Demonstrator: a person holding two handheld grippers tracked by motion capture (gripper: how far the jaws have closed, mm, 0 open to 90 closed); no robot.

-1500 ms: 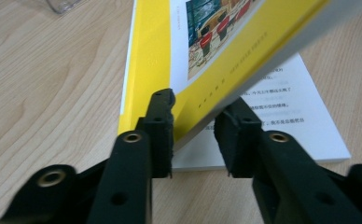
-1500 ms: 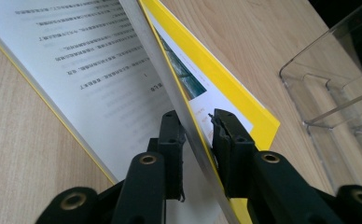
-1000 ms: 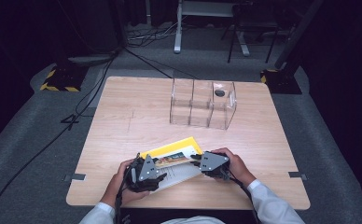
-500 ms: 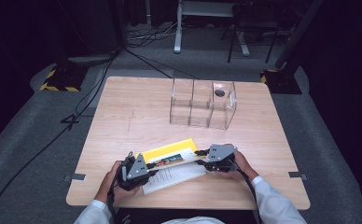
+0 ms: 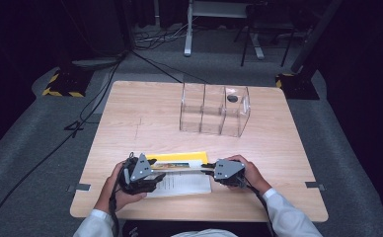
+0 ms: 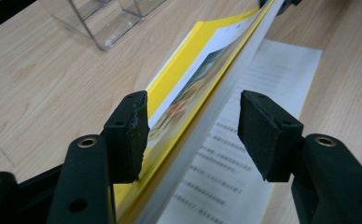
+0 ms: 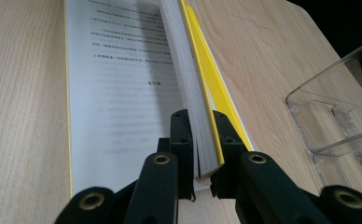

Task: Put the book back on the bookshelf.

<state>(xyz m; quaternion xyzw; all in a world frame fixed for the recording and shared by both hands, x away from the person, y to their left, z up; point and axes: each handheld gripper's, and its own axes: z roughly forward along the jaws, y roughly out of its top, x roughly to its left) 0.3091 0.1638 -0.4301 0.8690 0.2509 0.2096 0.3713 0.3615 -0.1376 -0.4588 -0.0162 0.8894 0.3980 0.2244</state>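
So the yellow booklet (image 5: 179, 163) is sitting near the front edge of the wooden bench (image 5: 145, 118), right in front of the person, and it's partly opened up: a printed white page (image 5: 182, 181) lies flat on the bench while the rest of the pages and the yellow cover stand up off it at an angle. The right gripper (image 5: 218, 171) is at the booklet's right end, and in the right gripper view you can see its jaws pinched tight on the raised block of pages (image 7: 191, 93) together with the yellow cover, with the flat page (image 7: 118, 88) off to one side. The left gripper (image 5: 152, 174) is at the opposite end, and in the left gripper view its jaws are spread wide with the lifted page edge (image 6: 202, 135) running up between them; one pad sits right up against the yellow cover (image 6: 188, 65), the other stands clear of the paper, so it isn't clamping anything. Further back on the bench, well apart from all this, there's a clear plastic organizer (image 5: 214, 111) with three compartments standing upright, and a small dark round thing (image 5: 233, 98) shows in its right-hand compartment, too small to tell what it is.
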